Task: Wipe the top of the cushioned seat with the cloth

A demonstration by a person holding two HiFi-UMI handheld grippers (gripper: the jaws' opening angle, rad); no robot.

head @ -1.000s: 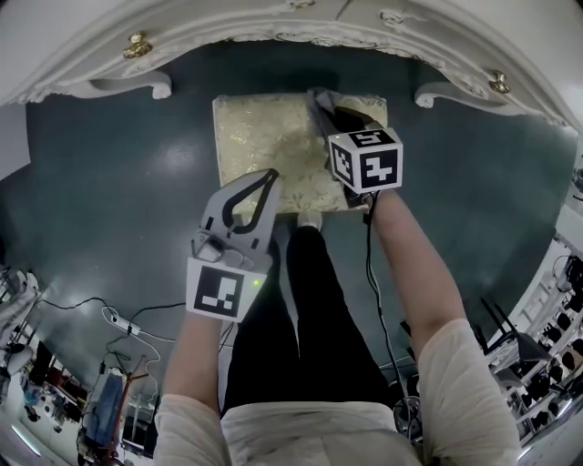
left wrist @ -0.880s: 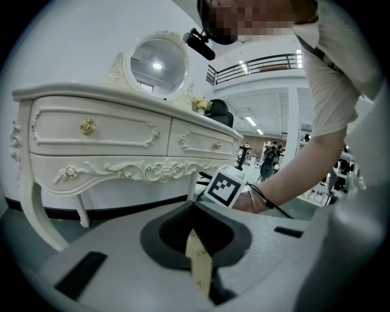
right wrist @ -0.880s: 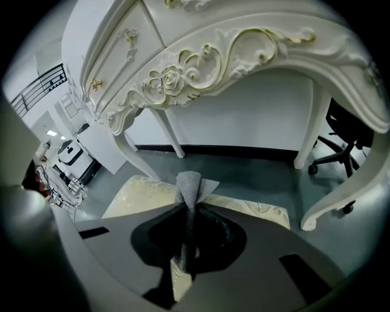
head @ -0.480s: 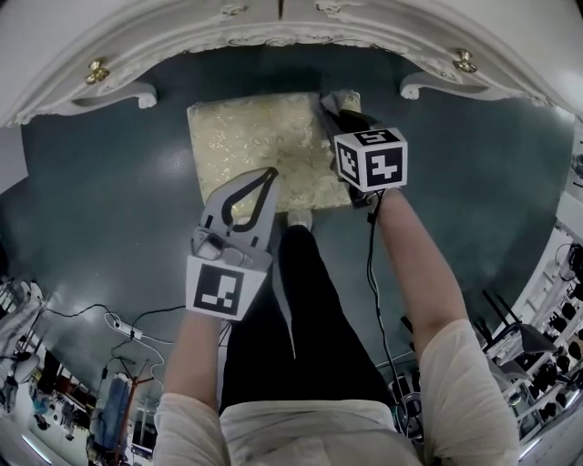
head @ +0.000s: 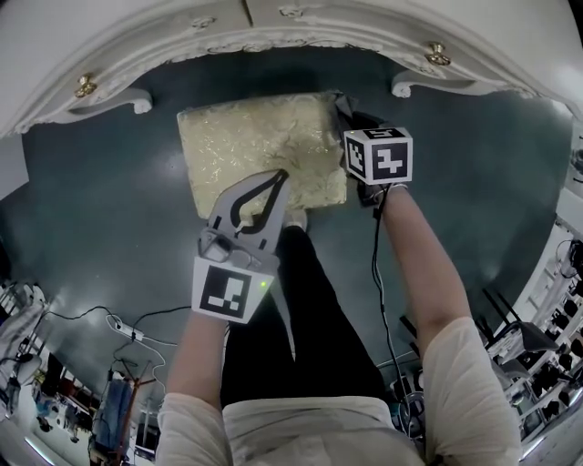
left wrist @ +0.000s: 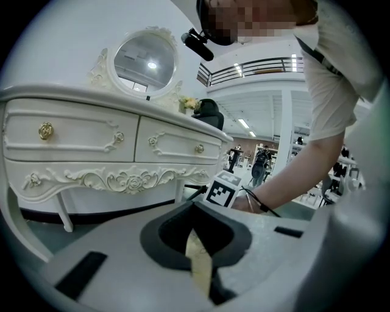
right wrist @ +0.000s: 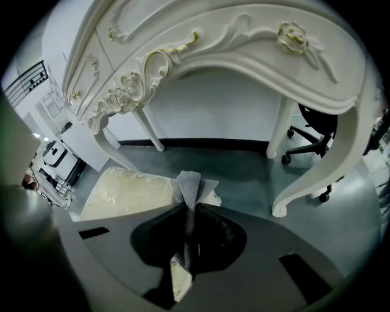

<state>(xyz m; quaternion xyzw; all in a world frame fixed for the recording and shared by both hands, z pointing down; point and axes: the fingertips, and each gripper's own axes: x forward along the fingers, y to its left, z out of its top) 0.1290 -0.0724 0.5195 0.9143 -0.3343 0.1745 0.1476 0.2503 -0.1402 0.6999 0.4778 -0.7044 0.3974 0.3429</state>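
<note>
The cushioned seat point(head: 260, 150) is a cream and gold square stool on the dark floor under the dressing table. My right gripper point(head: 353, 116) is at the seat's far right corner, shut on a grey cloth point(head: 343, 102) that hangs at that corner. In the right gripper view the cloth point(right wrist: 189, 183) sticks out past the closed jaws, over the corner of the seat point(right wrist: 128, 189). My left gripper point(head: 278, 177) is shut with nothing in it, hovering over the seat's near edge. The left gripper view shows a sliver of the seat point(left wrist: 200, 262) through the jaw slit.
A white carved dressing table point(head: 273, 27) curves over the seat, with a leg on each side point(head: 137, 98) point(head: 414, 84). The person's leg in black point(head: 310, 300) stands right before the seat. Cables point(head: 118, 323) lie on the floor at left. An office chair point(right wrist: 311, 131) is behind the right leg.
My right gripper has drawn the cloth rightwards across the seat, from its right part to the far right corner. The left gripper has stayed over the near edge.
</note>
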